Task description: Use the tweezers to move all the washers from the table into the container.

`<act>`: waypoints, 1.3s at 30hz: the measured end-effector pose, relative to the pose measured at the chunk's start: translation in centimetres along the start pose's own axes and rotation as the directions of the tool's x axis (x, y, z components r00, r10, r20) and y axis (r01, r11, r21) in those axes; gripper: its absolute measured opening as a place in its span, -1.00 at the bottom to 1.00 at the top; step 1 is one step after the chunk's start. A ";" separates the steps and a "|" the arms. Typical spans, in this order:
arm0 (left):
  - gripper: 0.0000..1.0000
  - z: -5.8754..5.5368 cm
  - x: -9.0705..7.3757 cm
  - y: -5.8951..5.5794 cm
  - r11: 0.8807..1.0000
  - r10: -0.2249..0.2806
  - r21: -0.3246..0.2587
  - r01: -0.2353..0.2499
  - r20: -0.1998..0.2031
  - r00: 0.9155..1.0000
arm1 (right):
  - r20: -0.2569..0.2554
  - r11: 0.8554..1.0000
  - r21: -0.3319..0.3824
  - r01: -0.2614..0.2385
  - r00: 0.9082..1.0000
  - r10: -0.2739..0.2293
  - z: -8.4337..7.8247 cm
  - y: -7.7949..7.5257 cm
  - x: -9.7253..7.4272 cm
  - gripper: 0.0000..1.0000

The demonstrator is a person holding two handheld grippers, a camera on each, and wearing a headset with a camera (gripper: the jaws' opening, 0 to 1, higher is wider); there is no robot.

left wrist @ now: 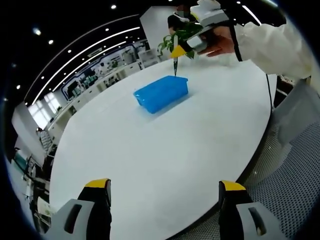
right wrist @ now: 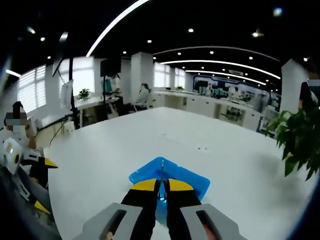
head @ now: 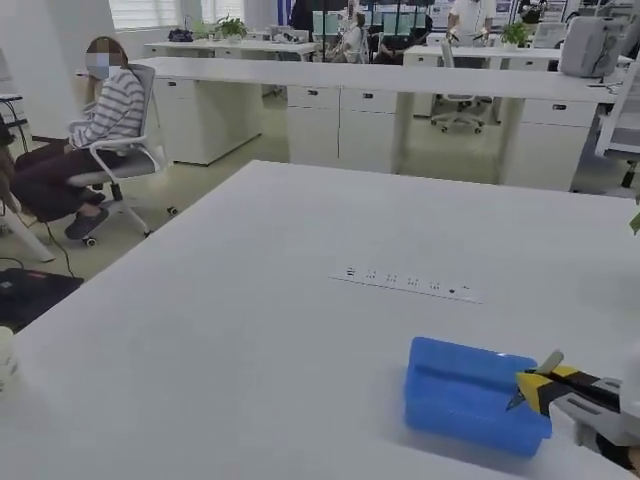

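A blue plastic container (head: 470, 395) stands on the white table (head: 250, 330) near its front right. My right gripper (head: 535, 385) comes in from the right edge, shut on the tweezers (head: 516, 399), whose tip hangs over the container's right end. In the right gripper view the yellow-tipped jaws (right wrist: 161, 185) pinch the thin tweezers (right wrist: 161, 174) above the container (right wrist: 187, 179). My left gripper (left wrist: 165, 186) is open and holds nothing, low over the table's near edge. From there I see the container (left wrist: 162, 93), and the right gripper (left wrist: 179, 50) holds the tweezers (left wrist: 175, 67) point-down over it.
A socket strip (head: 405, 283) is set into the table beyond the container. A person sits on a wheeled chair (head: 105, 130) at far left, with white desks (head: 380, 100) behind. A potted plant (right wrist: 295, 135) stands at the table's right. A white cup (head: 5, 362) sits at the left edge.
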State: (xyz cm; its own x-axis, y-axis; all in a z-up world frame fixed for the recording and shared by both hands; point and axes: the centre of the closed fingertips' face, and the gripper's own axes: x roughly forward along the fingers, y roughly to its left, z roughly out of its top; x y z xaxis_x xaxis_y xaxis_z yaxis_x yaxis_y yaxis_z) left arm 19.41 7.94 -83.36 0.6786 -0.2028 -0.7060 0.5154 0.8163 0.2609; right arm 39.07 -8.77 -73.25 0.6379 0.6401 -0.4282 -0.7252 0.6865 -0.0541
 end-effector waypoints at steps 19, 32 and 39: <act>0.81 0.7 -0.2 -0.3 1.000 -0.005 0.018 0.004 0.035 0.999 | -0.423 0.907 -0.293 -0.304 0.891 0.162 -8.2 4.8 -1.8 -0.95; 0.81 0.8 -0.3 -0.2 1.000 -0.003 0.015 0.002 0.042 0.999 | -0.583 0.777 -0.404 -0.484 0.790 0.189 -11.8 7.2 0.4 -0.96; 0.80 0.7 -0.3 -0.1 1.000 0.001 0.009 -0.001 0.041 0.999 | -0.616 0.719 -0.415 -0.557 0.754 0.228 -12.5 8.4 1.7 -0.95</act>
State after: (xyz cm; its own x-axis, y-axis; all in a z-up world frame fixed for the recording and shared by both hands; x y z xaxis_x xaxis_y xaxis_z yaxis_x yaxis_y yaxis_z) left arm 19.52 7.50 -82.73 0.7000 -0.2242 -0.6780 0.5191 0.8118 0.2675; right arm 30.83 -6.28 -85.68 0.1555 0.4265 -0.8910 -0.9846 -0.0062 -0.1747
